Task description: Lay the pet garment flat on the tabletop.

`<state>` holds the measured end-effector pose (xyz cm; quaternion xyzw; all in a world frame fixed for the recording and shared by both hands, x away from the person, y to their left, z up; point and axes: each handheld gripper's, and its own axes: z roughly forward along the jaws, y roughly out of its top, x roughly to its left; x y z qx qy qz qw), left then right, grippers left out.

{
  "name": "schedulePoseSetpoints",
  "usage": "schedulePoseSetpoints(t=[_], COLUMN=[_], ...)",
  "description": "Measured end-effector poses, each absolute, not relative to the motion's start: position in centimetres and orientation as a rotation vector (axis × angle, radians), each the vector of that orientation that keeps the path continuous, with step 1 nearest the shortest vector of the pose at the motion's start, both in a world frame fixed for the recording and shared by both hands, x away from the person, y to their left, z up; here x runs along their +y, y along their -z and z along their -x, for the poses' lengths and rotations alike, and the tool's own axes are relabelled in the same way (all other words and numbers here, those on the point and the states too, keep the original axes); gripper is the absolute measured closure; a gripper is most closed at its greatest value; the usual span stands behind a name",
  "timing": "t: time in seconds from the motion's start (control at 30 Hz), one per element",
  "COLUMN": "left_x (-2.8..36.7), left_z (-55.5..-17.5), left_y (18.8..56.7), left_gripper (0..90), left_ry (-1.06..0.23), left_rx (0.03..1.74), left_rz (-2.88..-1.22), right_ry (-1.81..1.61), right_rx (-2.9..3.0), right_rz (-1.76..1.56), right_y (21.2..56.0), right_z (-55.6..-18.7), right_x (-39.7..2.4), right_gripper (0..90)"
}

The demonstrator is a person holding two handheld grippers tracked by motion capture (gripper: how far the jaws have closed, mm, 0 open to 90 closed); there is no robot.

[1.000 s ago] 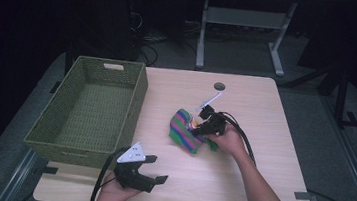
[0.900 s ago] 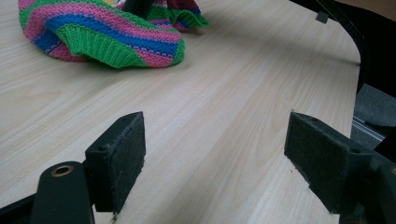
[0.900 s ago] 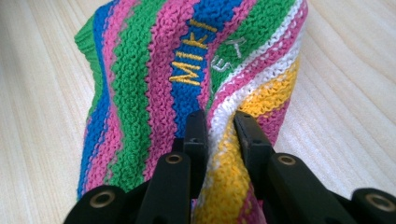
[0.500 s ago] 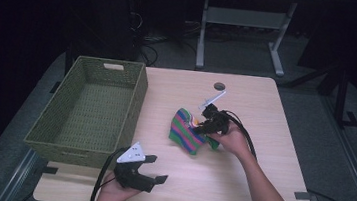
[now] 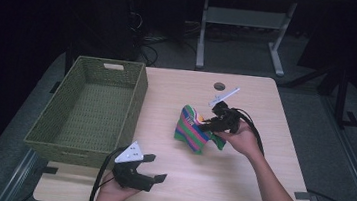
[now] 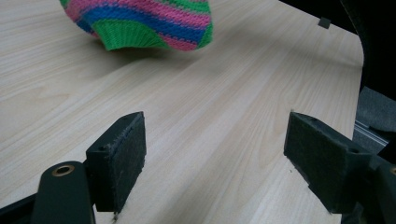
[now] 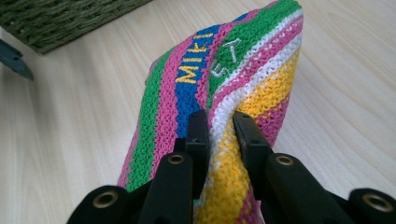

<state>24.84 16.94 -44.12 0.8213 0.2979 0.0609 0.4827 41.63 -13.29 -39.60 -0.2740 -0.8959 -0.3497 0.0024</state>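
A wooden table [image 5: 257, 189] is bearing a green woven basket [image 5: 52, 132] at its left. Right of centre, the right gripper [image 5: 203, 125] is pinching a striped knitted sock [image 5: 190, 134], lifting it. The left gripper [image 5: 155, 167] is resting near, jaws spread, empty.

Each hand-held gripper is matte black: the left hand-held gripper [image 5: 152, 167] carries a grey three-cornered plate and a black trailing cable. The right hand-held gripper [image 7: 219, 128] has slim black jaws pinned with brass-coloured eyelets. Both forearms are bare, unsleeved.
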Motion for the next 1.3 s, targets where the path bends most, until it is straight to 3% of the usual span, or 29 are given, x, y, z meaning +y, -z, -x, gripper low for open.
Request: schedulePoseSetpoints(t=[0.9,1.3], left_x=[16.8,17.0], left_z=[-24.5,-24.4], left_y=[43.9,43.9], left_gripper=[20.5,20.4], left_ry=[-0.158,-0.165], left_rx=[0.712,0.709], left_rz=[-1.989,-1.997], right_ry=[1.232,1.272], right_rx=[-2.817,-2.798], right_rz=[0.768,0.72], right_y=[36.0,36.5], right_z=[-36.6,-34.5], right_x=[-16.3,-16.6], right_gripper=[77.9,77.9])
